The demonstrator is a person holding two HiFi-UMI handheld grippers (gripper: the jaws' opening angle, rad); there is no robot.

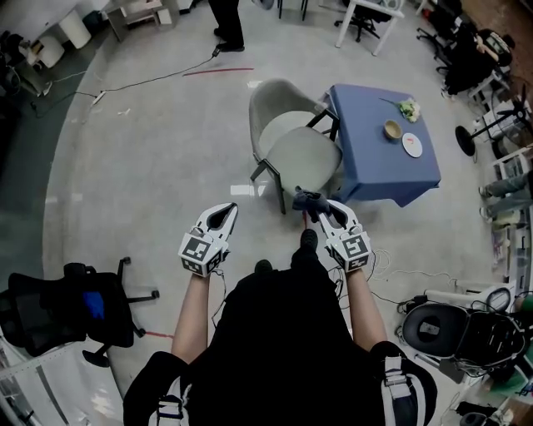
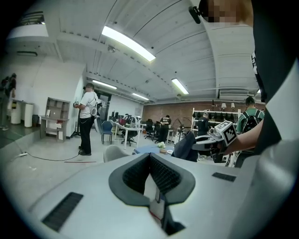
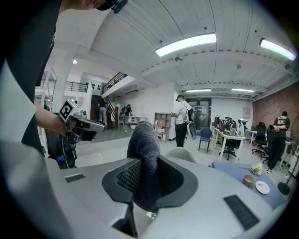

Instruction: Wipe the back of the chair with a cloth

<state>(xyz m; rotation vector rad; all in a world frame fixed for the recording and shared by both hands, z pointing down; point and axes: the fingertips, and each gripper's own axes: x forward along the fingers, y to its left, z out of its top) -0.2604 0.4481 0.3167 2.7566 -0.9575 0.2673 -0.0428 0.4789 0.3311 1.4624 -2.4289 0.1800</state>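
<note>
A grey-green chair (image 1: 293, 141) stands ahead of me beside a blue-clothed table, its curved back (image 1: 271, 101) on the far side from me. The chair's top also shows over the jaws in the left gripper view (image 2: 115, 151) and in the right gripper view (image 3: 181, 154). My right gripper (image 1: 319, 206) is shut on a dark grey cloth (image 1: 308, 200), which sticks up from the jaws (image 3: 145, 151). It hovers just short of the seat's near edge. My left gripper (image 1: 225, 215) is shut on nothing, held to the left of the chair.
The blue table (image 1: 366, 170) touches the chair's right side and carries a bowl (image 1: 392, 129), a plate (image 1: 412, 146) and flowers (image 1: 407, 109). A black office chair (image 1: 71, 312) sits at lower left. A person (image 1: 226, 23) stands beyond. Cables and gear (image 1: 466, 329) lie at lower right.
</note>
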